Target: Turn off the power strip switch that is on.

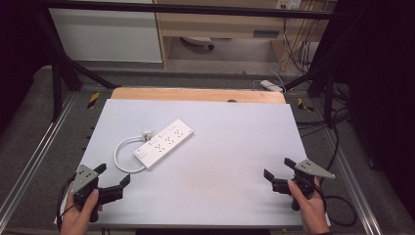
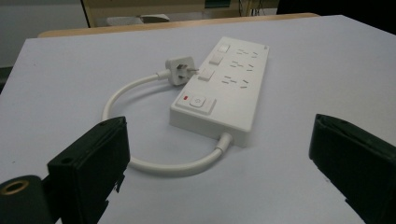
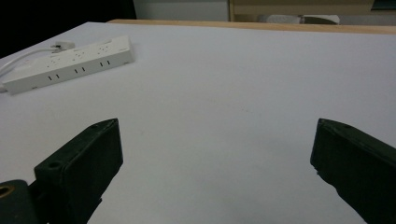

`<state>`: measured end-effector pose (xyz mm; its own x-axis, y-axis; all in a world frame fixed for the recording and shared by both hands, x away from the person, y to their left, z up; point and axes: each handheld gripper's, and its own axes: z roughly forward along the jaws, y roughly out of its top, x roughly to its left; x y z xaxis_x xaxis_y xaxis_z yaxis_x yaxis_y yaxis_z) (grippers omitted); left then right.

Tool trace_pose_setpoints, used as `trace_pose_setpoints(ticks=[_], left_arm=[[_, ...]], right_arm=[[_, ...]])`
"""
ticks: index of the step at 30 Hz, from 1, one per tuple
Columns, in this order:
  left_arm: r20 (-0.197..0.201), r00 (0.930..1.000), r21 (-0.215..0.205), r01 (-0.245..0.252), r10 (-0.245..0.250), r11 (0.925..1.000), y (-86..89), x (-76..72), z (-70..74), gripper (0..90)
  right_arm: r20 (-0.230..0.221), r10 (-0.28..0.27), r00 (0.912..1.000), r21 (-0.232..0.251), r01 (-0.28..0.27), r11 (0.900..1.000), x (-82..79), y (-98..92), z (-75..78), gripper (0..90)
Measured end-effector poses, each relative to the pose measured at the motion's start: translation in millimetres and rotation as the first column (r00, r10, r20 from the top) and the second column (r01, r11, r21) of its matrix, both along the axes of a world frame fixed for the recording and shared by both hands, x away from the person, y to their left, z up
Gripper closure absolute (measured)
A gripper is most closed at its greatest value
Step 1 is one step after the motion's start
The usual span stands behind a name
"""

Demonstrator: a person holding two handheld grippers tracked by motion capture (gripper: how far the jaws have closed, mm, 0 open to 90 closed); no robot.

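A white power strip (image 1: pixel 164 142) (image 2: pixel 225 84) (image 3: pixel 70 63) lies flat on the pale table, left of centre. Its short white cable (image 1: pixel 121 154) (image 2: pixel 140 121) loops round to a plug (image 1: pixel 147 134) (image 2: pixel 180 70) resting beside the strip. My left gripper (image 1: pixel 113 175) (image 2: pixel 219 163) hovers near the table's front left corner, open, with the strip just beyond its jaws. Held near the front right, my right gripper (image 1: pixel 279 166) (image 3: pixel 215 163) is open too, over bare table, with the strip far off to its left.
The pale table top (image 1: pixel 230 147) has a wooden strip (image 1: pixel 195 94) along its far edge. A metal frame (image 1: pixel 58 83) surrounds the table, and cables (image 1: pixel 303 54) hang at the back right. A white cabinet (image 1: pixel 107 34) stands behind.
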<state>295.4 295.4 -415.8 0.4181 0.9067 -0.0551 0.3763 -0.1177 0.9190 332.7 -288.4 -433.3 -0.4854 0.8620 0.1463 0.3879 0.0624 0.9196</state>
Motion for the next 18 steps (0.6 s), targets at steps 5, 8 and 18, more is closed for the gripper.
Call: trace_pose_setpoints(ticks=[5,8,18], left_arm=[[0.001,1.0000,-0.005,0.001,-0.001,1.0000,1.2,0.1,0.2,5.0],[0.001,1.0000,-0.004,0.005,-0.005,1.0000,1.6,0.4,0.1,5.0],[-0.002,1.0000,-0.002,0.000,0.000,1.0000,1.1,1.1,-0.6,5.0]], right_arm=[[-0.005,0.004,1.0000,-0.008,-0.004,1.000,0.7,2.9,1.2,2.7],[-0.006,0.009,0.9999,-0.019,-0.009,1.000,1.6,5.3,3.1,2.5],[-0.002,0.053,0.9986,-0.026,-0.053,0.998,3.0,13.4,8.2,2.3]])
